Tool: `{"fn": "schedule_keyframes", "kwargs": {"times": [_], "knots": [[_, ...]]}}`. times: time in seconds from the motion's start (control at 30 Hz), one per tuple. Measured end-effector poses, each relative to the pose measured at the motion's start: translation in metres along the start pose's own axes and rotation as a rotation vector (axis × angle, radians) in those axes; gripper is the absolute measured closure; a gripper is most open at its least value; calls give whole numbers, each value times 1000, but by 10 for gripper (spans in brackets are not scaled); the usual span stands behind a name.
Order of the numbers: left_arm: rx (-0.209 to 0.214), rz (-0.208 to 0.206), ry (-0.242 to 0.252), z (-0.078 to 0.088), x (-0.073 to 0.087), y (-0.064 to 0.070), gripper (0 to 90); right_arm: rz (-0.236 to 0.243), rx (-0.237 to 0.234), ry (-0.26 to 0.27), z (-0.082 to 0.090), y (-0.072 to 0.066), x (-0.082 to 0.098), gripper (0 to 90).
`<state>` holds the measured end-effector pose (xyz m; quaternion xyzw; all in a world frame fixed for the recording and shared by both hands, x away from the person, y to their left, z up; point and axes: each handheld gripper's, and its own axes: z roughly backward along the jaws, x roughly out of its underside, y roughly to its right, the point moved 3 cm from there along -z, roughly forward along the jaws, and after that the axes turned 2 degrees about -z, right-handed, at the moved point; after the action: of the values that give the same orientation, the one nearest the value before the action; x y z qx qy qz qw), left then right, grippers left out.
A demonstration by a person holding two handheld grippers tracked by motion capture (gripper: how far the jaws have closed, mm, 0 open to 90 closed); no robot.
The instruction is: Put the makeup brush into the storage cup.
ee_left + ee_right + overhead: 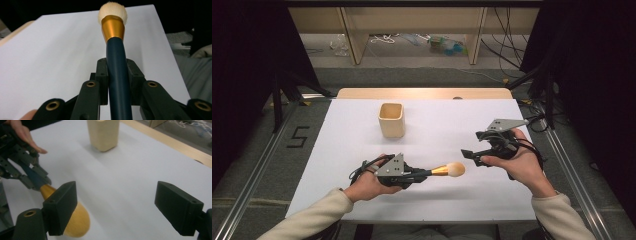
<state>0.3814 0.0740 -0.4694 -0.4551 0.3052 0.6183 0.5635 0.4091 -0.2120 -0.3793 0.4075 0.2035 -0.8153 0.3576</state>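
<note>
left gripper view: left tongs (117, 82) pinching a dark-handled, gold-collared, cream-tufted brush (116, 65); right tongs (122, 210) spread.

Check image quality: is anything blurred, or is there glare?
High view: sharp, even light, no glare on the white table. Left gripper view: makeup brush crisp, dark surround. Right gripper view: the brush head is smeared and soft behind one jaw; the wooden cup slightly soft.

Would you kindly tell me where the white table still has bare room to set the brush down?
The table is bare left of the cup, along the near edge, and between cup and right claw. It is crowded only mid-front, where the left claw holds the brush.
</note>
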Motion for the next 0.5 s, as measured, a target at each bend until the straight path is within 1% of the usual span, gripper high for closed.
{"fn": "schedule_keyframes", "kwargs": {"times": [0.03,0.07,0.1,0.13,0.17,0.2,0.23,0.27,0.3,0.33,0.37,0.4,0.43,0.47,0.5], "knots": [[-1,5,12,1,-1,-1,755,-25,15,35,3,4,3,185],[-14,4,21,2,-2,-2,755,-46,30,79,5,7,6,187],[-14,17,30,3,-3,-2,755,-66,31,100,8,9,8,181],[-29,9,42,5,-4,-3,755,-79,35,133,10,12,11,181],[-36,28,52,6,-5,-4,755,-100,35,176,11,13,14,181],[-44,16,67,8,-6,-5,755,-119,31,192,13,14,17,172],[-60,32,78,10,-7,-6,755,-137,24,210,14,15,21,158],[-53,31,96,11,-9,-7,755,-158,13,237,14,14,25,159],[-71,47,108,13,-10,-7,755,-177,8,258,14,13,30,158],[-72,35,115,15,-11,-8,755,-196,2,262,14,12,35,156],[-78,44,131,16,-12,-8,755,-204,3,275,13,11,39,156],[-90,60,136,18,-12,-8,755,-228,-12,290,13,9,44,156],[-87,49,149,19,-13,-9,755,-239,-18,306,11,7,48,156],[-103,55,158,20,-14,-9,755,-265,-28,304,11,4,52,157],[-103,51,170,21,-15,-10,755,-263,-34,320,10,2,54,157]]}}
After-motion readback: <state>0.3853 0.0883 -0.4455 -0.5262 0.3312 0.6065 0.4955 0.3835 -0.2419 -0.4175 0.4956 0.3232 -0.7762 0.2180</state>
